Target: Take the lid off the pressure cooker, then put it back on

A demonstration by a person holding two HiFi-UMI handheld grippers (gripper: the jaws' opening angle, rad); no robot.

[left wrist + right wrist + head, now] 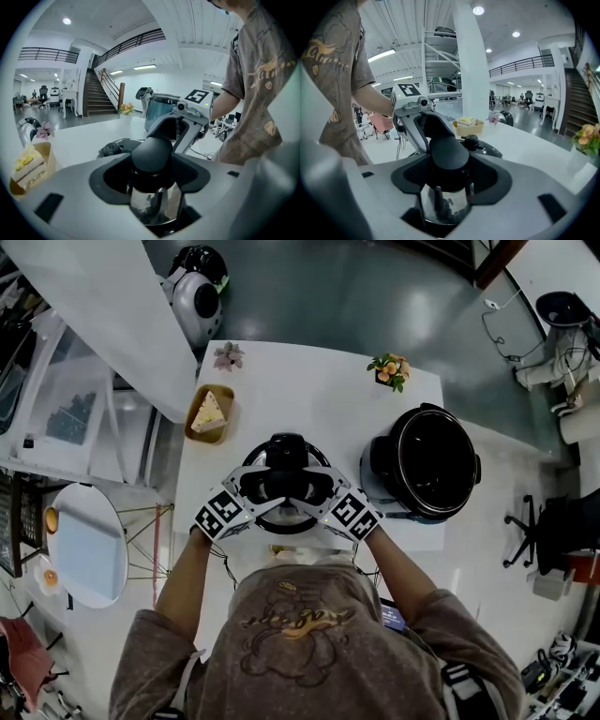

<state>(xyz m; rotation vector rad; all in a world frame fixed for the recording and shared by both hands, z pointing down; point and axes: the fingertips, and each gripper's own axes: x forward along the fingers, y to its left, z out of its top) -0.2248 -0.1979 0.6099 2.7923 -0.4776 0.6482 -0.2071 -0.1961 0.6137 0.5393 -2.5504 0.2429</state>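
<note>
the lid (286, 451) is off the cooker pot (424, 463): lid at the middle of the tabletop's (309, 390) near edge, open pot just beside it by the right edge. left tongs (251, 491) & right tongs (323, 491) each clamp one end of the lid's black handle (286, 479) from opposite sides, jaws wide but snug on it. cake tray (208, 413) sits by the left edge; can't tell if the lid rests on the tabletop or hangs above it.
</note>
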